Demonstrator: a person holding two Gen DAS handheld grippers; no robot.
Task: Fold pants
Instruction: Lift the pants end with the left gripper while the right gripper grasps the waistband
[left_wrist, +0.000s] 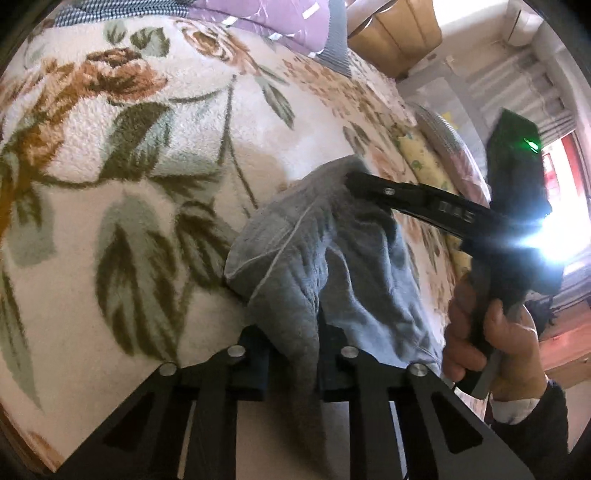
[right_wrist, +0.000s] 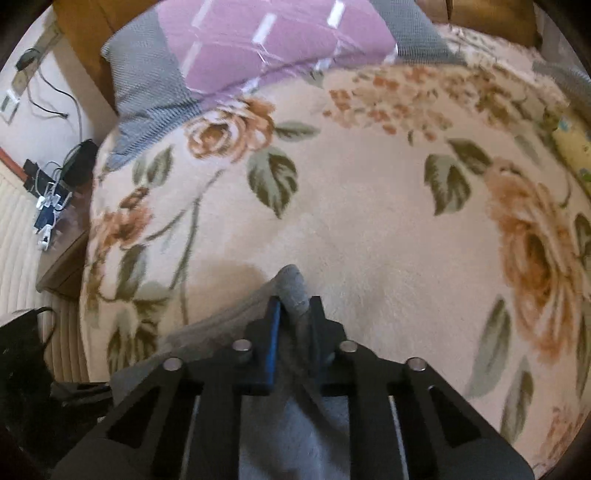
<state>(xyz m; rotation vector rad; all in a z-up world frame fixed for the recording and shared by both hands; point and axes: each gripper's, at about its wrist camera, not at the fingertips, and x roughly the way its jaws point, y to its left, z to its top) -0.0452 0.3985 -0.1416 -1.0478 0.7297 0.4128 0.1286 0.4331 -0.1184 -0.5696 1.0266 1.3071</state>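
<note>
A bed under a floral blanket fills both views. One pair of grey pants lies bunched on it. Nearest, the left gripper pinches a fold, fingers closed on cloth. Beyond the pants, the right gripper, angled steeply down in a hand, clamps another fold.

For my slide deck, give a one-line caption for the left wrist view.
Both grippers, left and right, pinch the grey pants on a floral blanket.
</note>
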